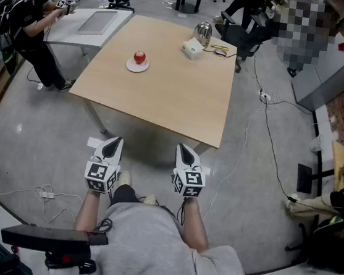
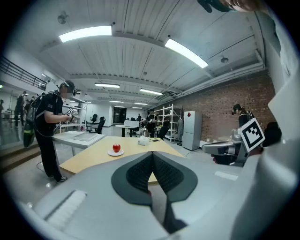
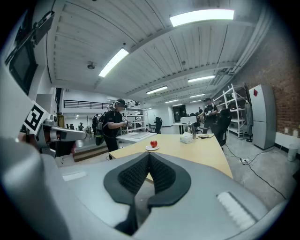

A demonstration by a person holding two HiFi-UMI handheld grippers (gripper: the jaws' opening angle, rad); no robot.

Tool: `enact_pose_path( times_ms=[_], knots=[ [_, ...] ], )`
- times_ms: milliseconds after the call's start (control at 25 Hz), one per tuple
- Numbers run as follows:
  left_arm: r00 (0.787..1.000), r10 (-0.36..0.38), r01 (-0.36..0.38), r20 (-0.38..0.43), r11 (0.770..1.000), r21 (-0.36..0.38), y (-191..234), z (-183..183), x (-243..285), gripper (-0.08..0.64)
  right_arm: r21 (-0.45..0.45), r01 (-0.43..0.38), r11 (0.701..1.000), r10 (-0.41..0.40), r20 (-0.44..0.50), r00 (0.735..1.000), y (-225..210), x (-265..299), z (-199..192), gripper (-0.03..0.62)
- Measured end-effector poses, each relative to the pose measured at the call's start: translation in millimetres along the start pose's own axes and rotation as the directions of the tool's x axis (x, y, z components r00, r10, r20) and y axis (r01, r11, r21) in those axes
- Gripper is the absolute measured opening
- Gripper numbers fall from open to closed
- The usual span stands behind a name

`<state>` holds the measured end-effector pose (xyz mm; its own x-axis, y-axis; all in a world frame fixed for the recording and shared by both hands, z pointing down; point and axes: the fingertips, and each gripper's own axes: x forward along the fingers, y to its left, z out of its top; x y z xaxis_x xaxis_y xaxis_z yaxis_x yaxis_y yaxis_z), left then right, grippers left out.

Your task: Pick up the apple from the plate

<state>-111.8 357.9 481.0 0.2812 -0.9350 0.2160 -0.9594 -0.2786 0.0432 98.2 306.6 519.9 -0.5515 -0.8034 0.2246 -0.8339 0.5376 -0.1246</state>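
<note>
Left gripper (image 1: 114,140): jaws fully closed, pads touching, nothing between them. Right gripper (image 1: 186,149): jaws likewise closed and empty. Both grippers are held side by side over the floor, short of the near edge of the wooden table (image 1: 177,97). The apple (image 1: 139,57) sits upright on the white plate (image 1: 137,68) on the table's left half. From the left gripper it lies at 12 o'clock, and from the right gripper at 11 o'clock, well apart from both.

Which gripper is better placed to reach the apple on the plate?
Probably the left. In the head view the left gripper stands nearly in line with the apple on its plate; the right gripper is further aside. Both are shut and short of the table.
</note>
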Motion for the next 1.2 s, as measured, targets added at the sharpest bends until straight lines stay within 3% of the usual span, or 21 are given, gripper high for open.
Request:
enact_pose_path(
  times_ms=[640,1200],
  knots=[
    [0.998,0.061,-0.061,0.013,0.998,-0.010,16,5,28,0.020,0.024,-0.036,0.999,0.036,0.004,0.999,-14,29,3,0.006],
    [0.999,0.044,-0.044,0.007,0.997,-0.060,79,11,128,0.020,0.001,-0.041,0.999,0.041,-0.044,0.998,-42,133,15,0.006]
  ],
)
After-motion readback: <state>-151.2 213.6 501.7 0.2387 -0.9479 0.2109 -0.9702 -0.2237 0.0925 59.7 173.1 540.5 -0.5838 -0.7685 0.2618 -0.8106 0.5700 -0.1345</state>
